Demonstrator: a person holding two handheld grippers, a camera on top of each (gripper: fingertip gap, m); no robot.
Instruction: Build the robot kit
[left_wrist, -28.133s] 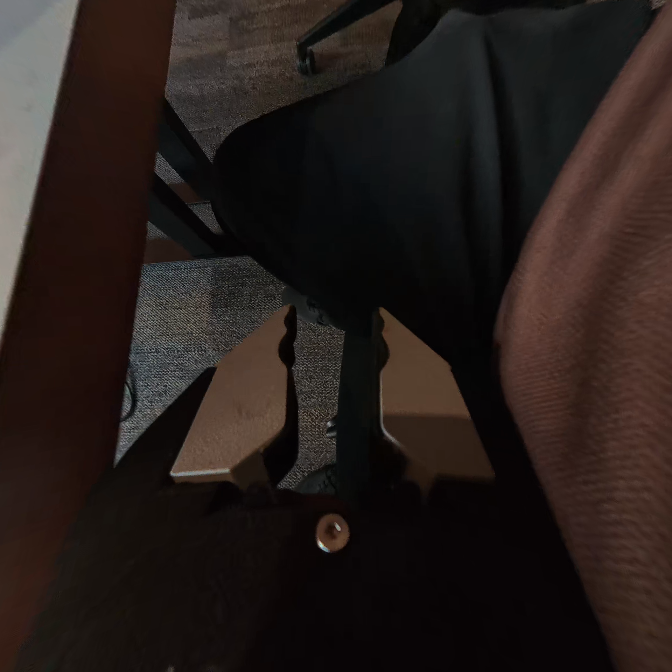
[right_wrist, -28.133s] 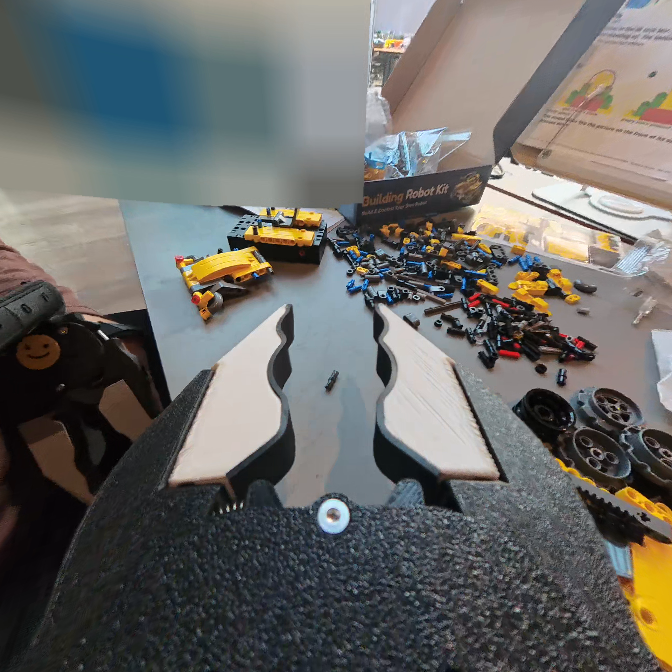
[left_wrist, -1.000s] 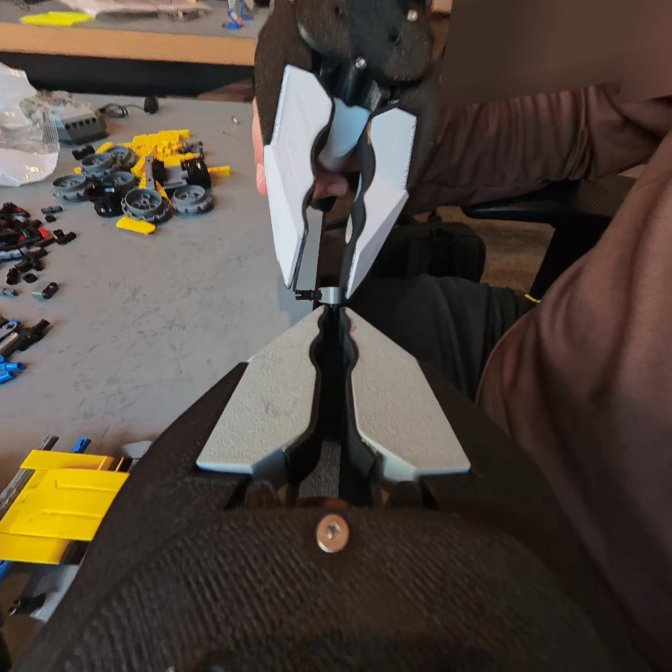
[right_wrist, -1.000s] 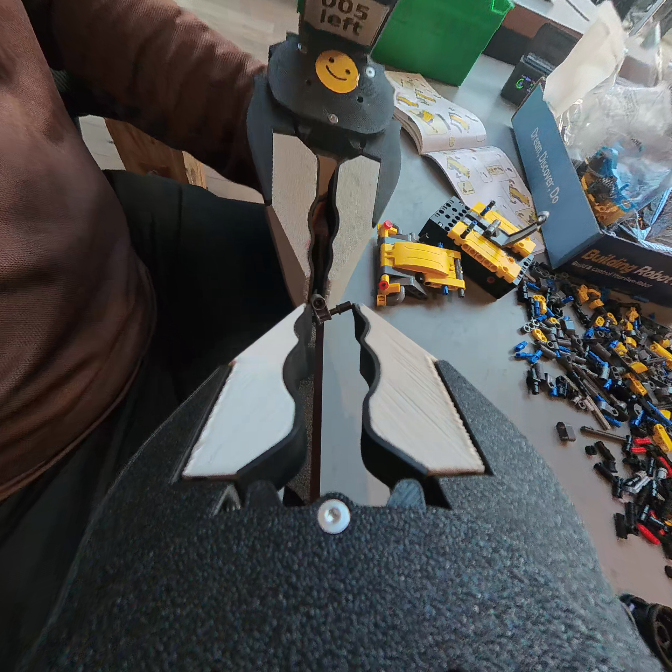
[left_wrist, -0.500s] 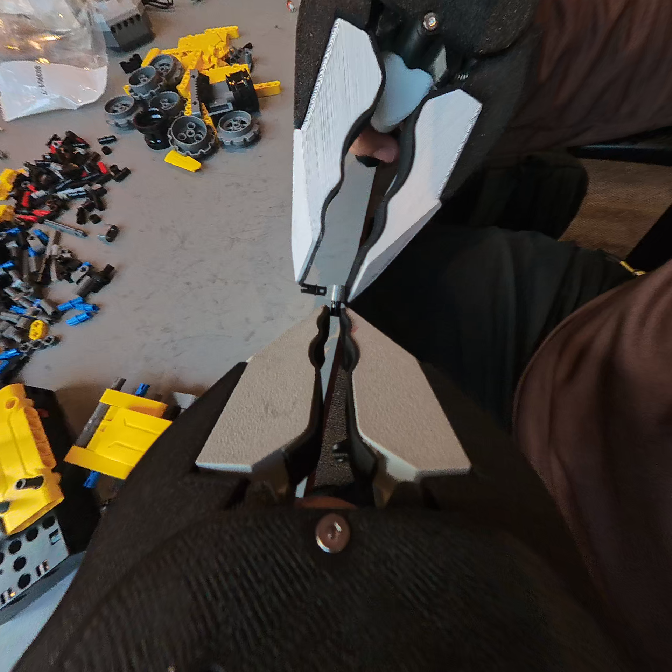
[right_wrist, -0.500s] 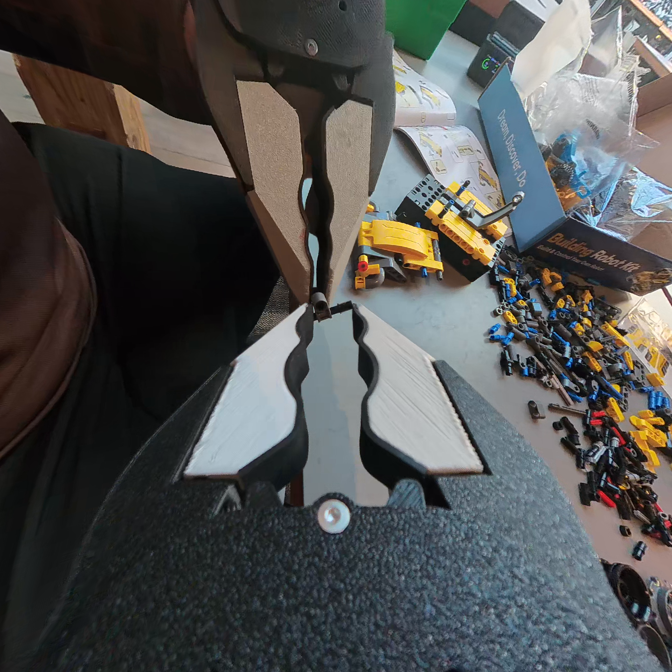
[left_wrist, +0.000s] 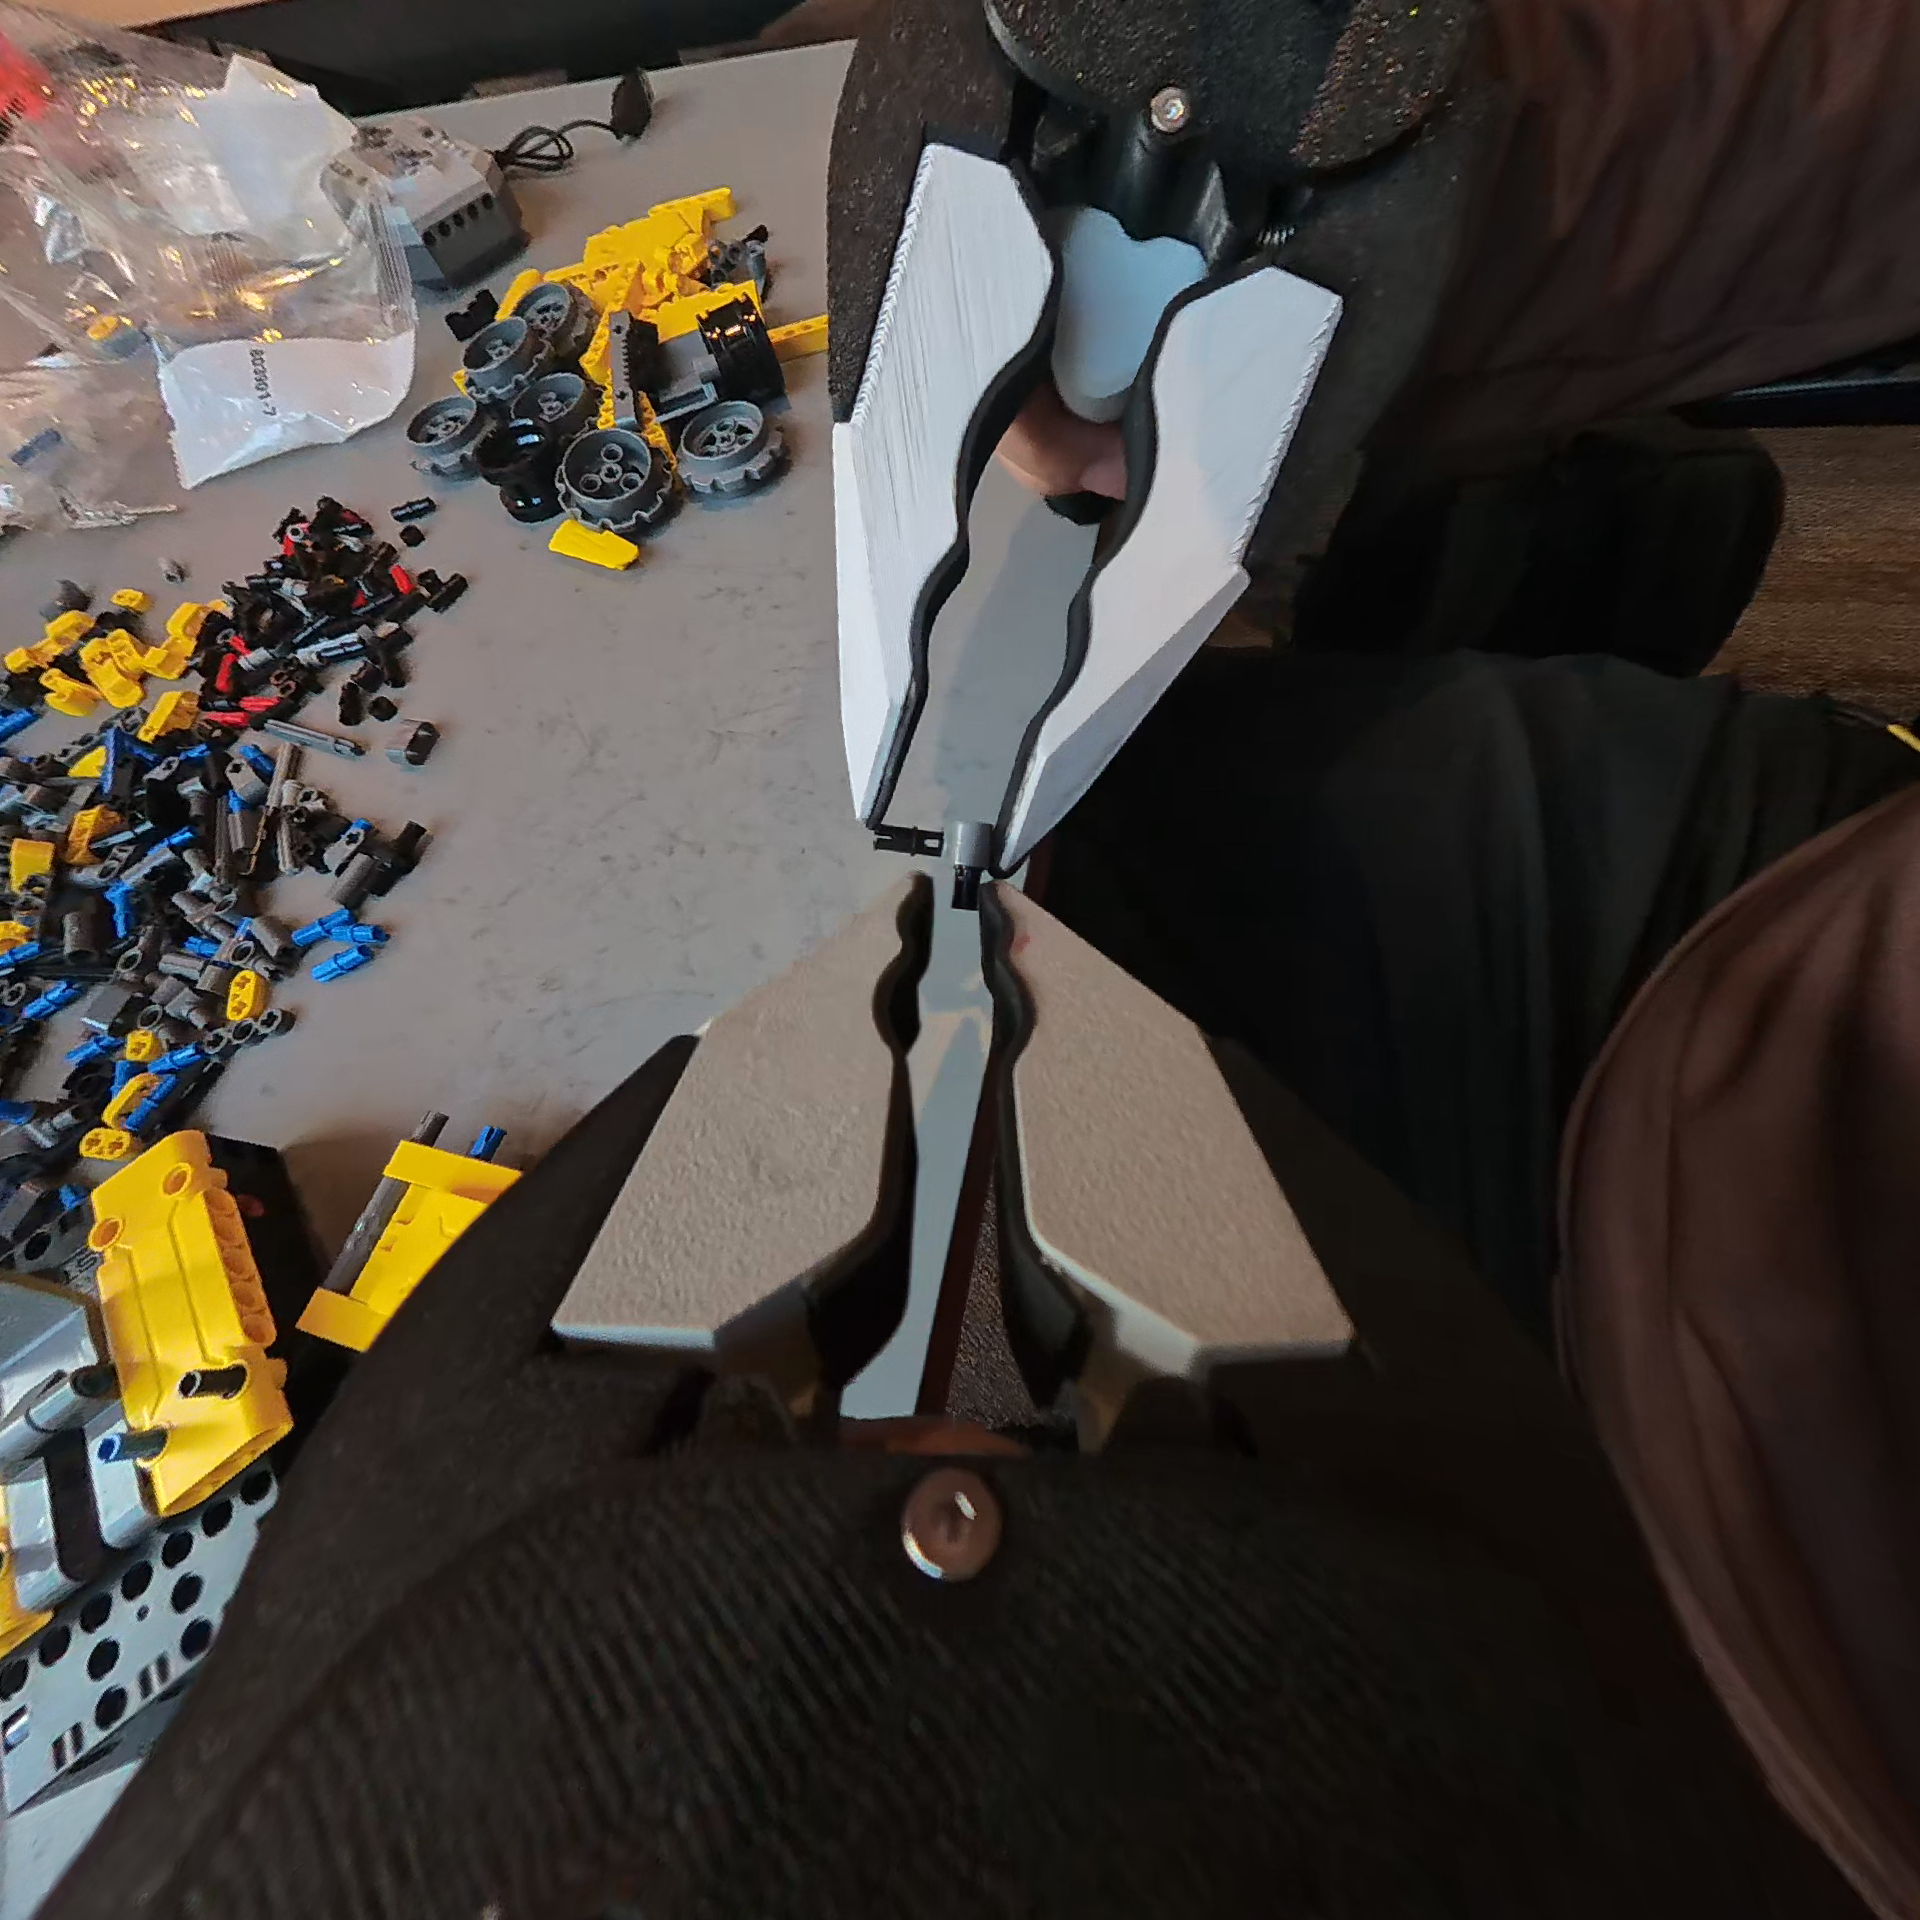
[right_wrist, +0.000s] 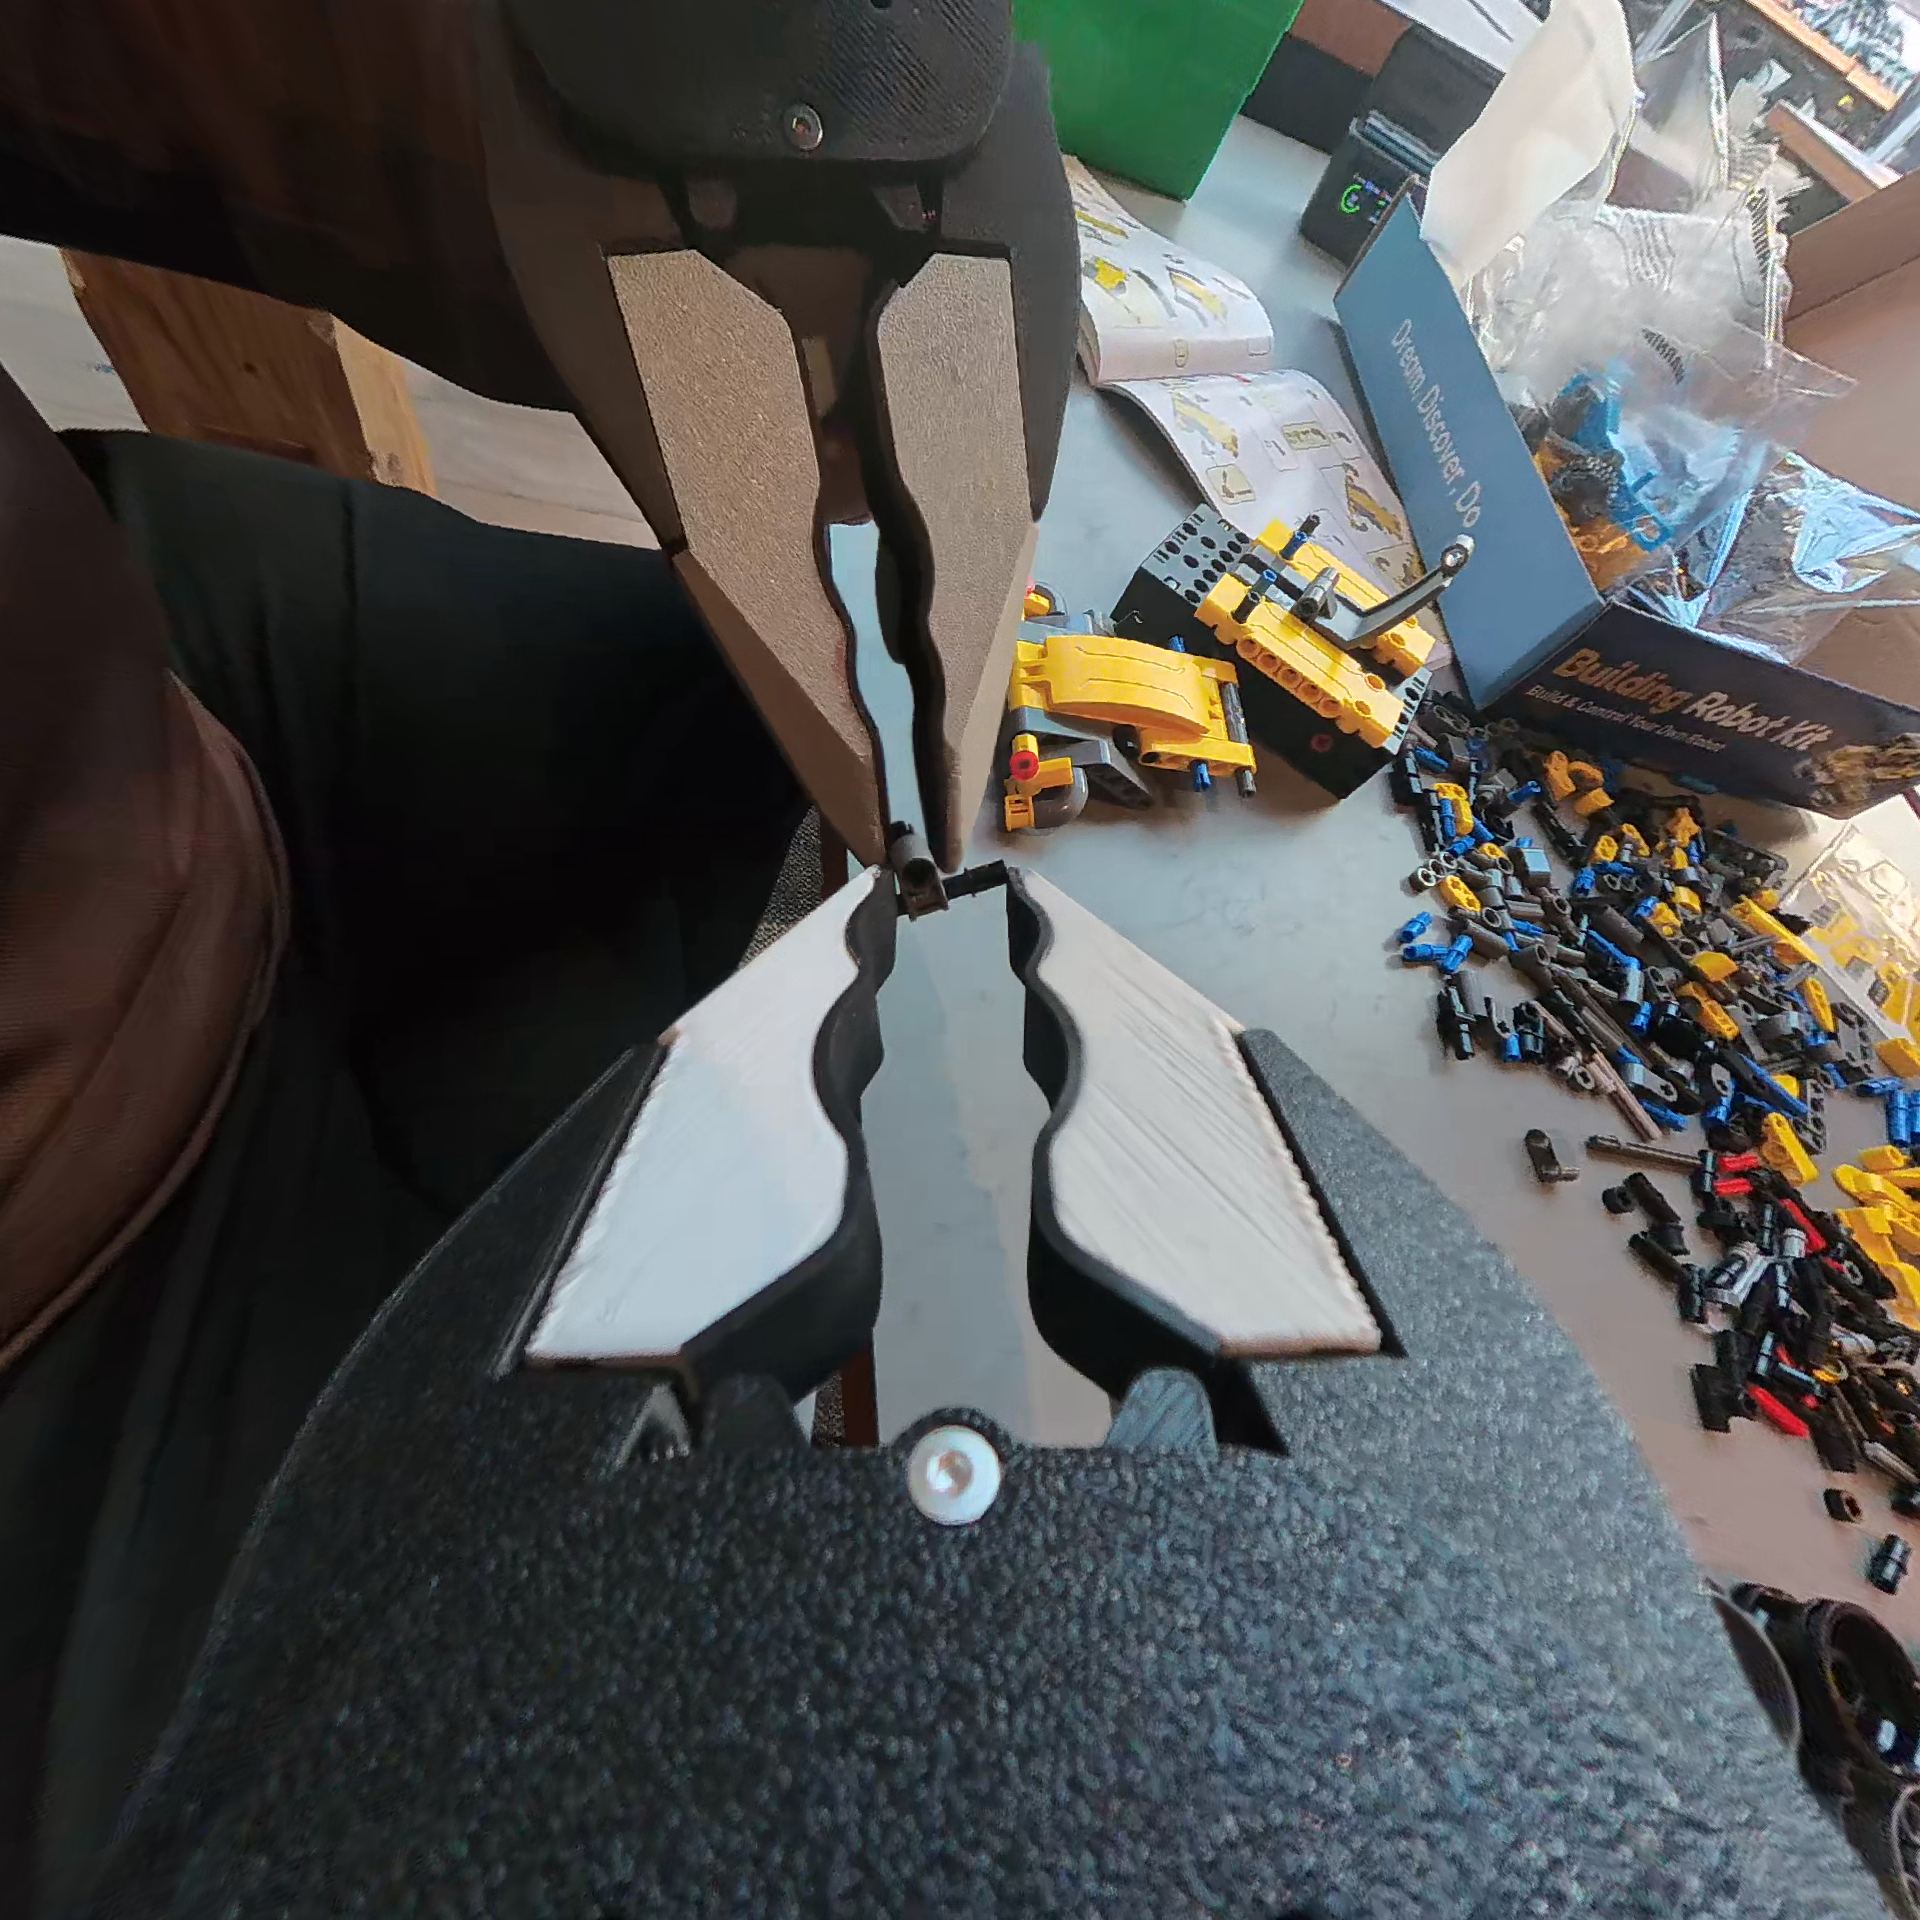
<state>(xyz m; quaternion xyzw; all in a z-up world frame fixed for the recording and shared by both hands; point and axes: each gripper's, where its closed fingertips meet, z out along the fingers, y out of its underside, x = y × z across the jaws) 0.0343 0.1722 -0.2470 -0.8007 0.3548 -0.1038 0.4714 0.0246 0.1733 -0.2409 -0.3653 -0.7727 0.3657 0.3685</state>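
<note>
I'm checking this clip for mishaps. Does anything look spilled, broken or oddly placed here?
Nothing looks broken. The loose parts pile sprawls over the table. One oddity: the small connector piece is held endwise in the tips of the right gripper, against the left gripper, at the table's edge above a lap.

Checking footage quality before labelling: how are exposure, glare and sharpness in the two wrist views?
Left wrist view: the left claw sits in dim shadow, the right claw, shut on a small connector, is brightly lit, the loose bricks look sharp. Right wrist view: glare on the plastic bags, dark clothing nearly featureless, wide-angle bending toward the edges.
</note>
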